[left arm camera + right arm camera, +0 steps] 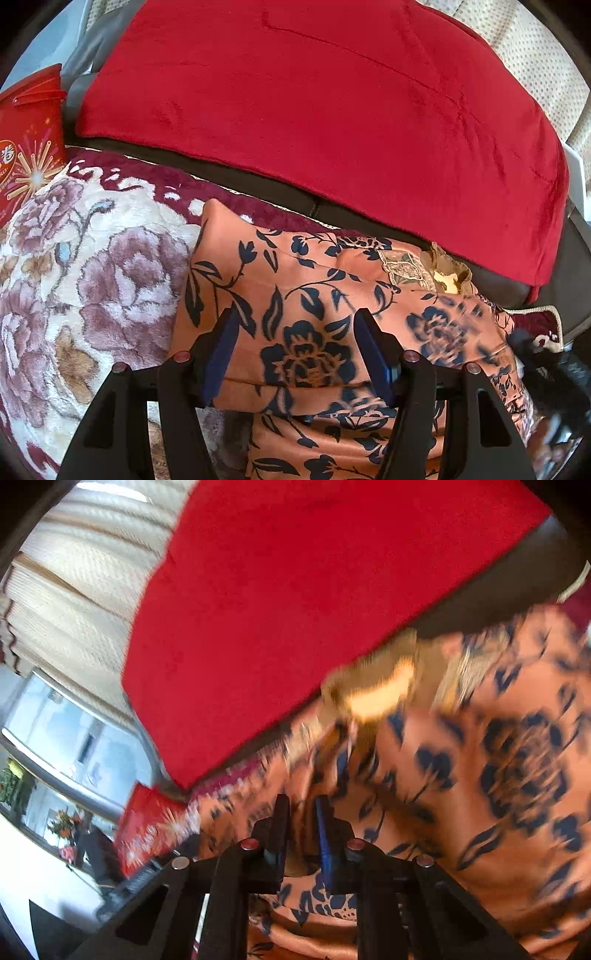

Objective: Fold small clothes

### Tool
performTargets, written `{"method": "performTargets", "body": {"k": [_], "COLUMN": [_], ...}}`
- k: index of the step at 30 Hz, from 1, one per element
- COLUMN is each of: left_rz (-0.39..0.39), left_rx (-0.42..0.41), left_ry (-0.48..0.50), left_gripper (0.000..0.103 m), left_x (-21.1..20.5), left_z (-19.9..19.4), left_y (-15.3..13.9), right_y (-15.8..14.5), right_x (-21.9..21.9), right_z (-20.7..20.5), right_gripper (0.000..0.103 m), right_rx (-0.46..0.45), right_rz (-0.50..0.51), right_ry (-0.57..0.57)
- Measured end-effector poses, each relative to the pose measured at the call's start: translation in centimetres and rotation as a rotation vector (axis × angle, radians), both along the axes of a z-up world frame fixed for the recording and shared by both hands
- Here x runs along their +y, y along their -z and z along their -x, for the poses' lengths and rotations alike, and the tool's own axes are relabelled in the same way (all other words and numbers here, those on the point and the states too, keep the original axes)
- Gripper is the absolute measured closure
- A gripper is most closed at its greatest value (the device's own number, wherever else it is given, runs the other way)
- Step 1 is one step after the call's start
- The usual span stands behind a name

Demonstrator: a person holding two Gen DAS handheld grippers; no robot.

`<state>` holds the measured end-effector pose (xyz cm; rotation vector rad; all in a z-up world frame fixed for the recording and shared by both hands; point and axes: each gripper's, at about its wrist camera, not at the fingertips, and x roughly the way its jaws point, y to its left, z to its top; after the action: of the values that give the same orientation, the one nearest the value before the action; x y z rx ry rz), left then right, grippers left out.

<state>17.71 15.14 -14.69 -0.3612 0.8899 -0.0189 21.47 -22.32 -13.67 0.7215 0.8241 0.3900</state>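
Left tongs (295, 332) gape wide over the satiny orange floral garment (314, 288) — smooth, creased — on a plush blanket (92, 258); right tongs (301, 812), nearly closed, pinch its blurred fabric.

My left gripper (295, 325) sits level with its two blue-padded fingers (225, 343) spread wide apart, and I see nothing pinched between them. My right gripper (301, 812) is rolled to one side, its fingers (325, 834) drawn close with only a narrow gap; motion blur keeps me from telling whether they grip anything.
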Motion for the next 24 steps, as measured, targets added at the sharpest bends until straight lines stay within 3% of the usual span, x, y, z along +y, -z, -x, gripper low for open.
{"method": "performTargets", "body": {"k": [3, 5, 9, 13, 18, 21, 22, 23, 24], "left_rz": [-0.001, -0.009, 0.006, 0.007, -0.044, -0.063, -0.060, -0.053, -0.047], "left_rx": [0.007, 0.008, 0.011, 0.020, 0.035, 0.040, 0.042, 0.045, 0.046], "left_ry": [0.006, 0.005, -0.016, 0.000, 0.041, 0.034, 0.027, 0.017, 0.012], "left_gripper": [0.038, 0.038, 0.038, 0.038, 0.036, 0.035, 0.035, 0.035, 0.035], "left_x": [-0.2, -0.3, -0.2, -1.0, -1.7, -0.9, -0.5, 0.0, 0.3], "left_z": [0.0, -0.1, -0.2, -0.3, -0.2, -0.1, 0.0, 0.0, 0.1], "left_y": [0.1, 0.2, 0.2, 0.5, 0.9, 1.0, 1.1, 1.1, 1.2], "right_y": [-2.6, -3.4, -0.7, 2.2, 4.6, 5.0, 5.0, 5.0, 5.0], "right_x": [-3.2, -5.2, -6.0, -1.7, 0.2, -0.3, -0.6, -0.8, -0.9], "right_z": [1.7, 2.4, 1.2, -0.2, -1.6, -2.4, -2.5, -2.5, -2.5], "right_gripper": [0.090, 0.090, 0.086, 0.086, 0.086, 0.085, 0.082, 0.067, 0.033], "right_rx": [-0.087, -0.094, 0.058, 0.168, 0.254, 0.265, 0.268, 0.266, 0.265], "right_rz": [0.017, 0.018, -0.103, -0.088, -0.016, -0.051, -0.064, -0.071, -0.080], "right_ry": [0.080, 0.110, 0.000, -0.119, -0.074, -0.056, -0.054, -0.055, -0.059]}}
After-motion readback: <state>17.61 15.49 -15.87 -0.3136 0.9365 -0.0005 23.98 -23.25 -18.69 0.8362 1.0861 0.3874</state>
